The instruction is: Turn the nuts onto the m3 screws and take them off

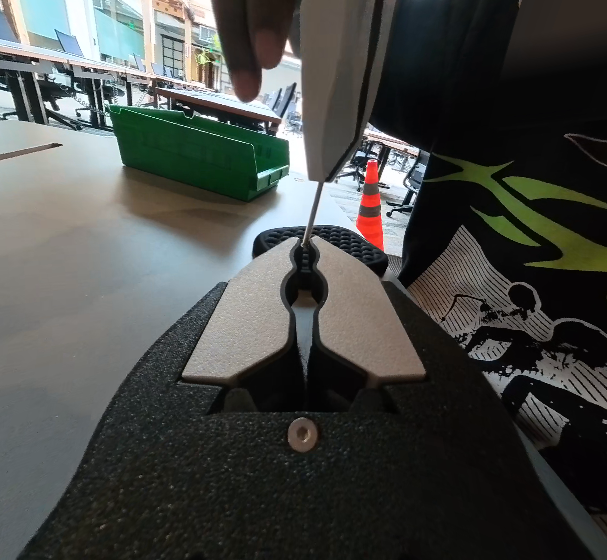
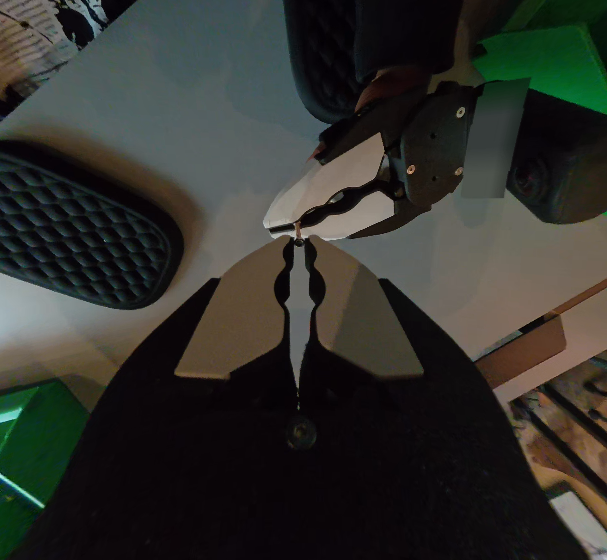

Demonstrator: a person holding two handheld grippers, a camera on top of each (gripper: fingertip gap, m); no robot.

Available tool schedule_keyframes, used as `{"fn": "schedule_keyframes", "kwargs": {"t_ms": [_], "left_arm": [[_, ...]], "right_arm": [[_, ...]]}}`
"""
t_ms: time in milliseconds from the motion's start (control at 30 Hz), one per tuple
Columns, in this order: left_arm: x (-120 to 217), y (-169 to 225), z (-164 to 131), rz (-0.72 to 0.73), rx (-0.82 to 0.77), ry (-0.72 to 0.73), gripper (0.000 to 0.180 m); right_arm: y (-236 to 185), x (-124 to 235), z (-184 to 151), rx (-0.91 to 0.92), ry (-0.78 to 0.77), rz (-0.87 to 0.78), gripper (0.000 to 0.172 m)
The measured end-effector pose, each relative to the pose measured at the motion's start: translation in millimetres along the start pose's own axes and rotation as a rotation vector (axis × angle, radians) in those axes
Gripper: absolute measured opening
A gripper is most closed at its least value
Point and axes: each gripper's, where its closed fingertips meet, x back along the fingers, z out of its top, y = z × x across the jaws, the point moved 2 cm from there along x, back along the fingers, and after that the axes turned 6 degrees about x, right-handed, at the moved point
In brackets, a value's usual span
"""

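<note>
The left gripper [image 1: 304, 246] pinches the lower end of a thin silver metal screw [image 1: 312, 212]; the right gripper [image 2: 298, 242] from above grips its small dark head [image 2: 298, 242]

Green bin [image 1: 200, 146] on the worktop [image 1: 82, 232], well apart from a black honeycomb-textured pad [image 1: 341, 242] at the edge; orange traffic cone [image 1: 371, 206] on the floor beyond.

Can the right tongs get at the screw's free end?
Probably yes: the right tongs flank the screw at its end; the left tongs pinch its shaft farther along, out of the way.
</note>
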Motion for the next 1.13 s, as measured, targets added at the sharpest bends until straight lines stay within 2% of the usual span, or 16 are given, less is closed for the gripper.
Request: {"fn": "schedule_keyframes", "kwargs": {"t_ms": [367,467,600,700,867,967,1033,1133], "left_arm": [[1.3,-9.3,1.9,0.110,-0.048,0.012,0.001],[1.5,-9.7,2.2,0.108,-0.043,0.015,0.001],[2.5,-9.4,3.4,0.102,-0.039,0.026,0.001],[4.2,-9.7,5.9,0.104,-0.042,0.045,0.001],[4.6,-11.2,6.8,0.113,-0.041,0.057,0.001],[6.4,-14.3,8.3,0.131,-0.028,0.072,0.001],[6.7,-15.4,8.2,0.141,-0.027,0.072,0.001],[6.5,-17.7,8.1,0.152,-0.020,0.067,0.001]], "right_arm": [[2.4,-0.6,-5.9,-0.322,-0.035,-0.008,0.005],[3.9,2.6,-4.9,-0.356,-0.026,-0.029,0.018],[5.7,10.9,-2.9,-0.391,0.063,-0.102,0.040],[8.7,12.3,-0.2,-0.546,0.275,-0.268,0.057],[3.2,9.9,-20.2,-0.855,0.876,-0.761,0.064],[-10.7,9.8,-20.0,-0.847,1.195,-0.940,0.062],[-13.7,7.5,-16.3,-0.829,1.231,-0.980,0.060],[-7.2,-2.6,-11.4,-0.816,1.084,-0.944,0.058]]}}
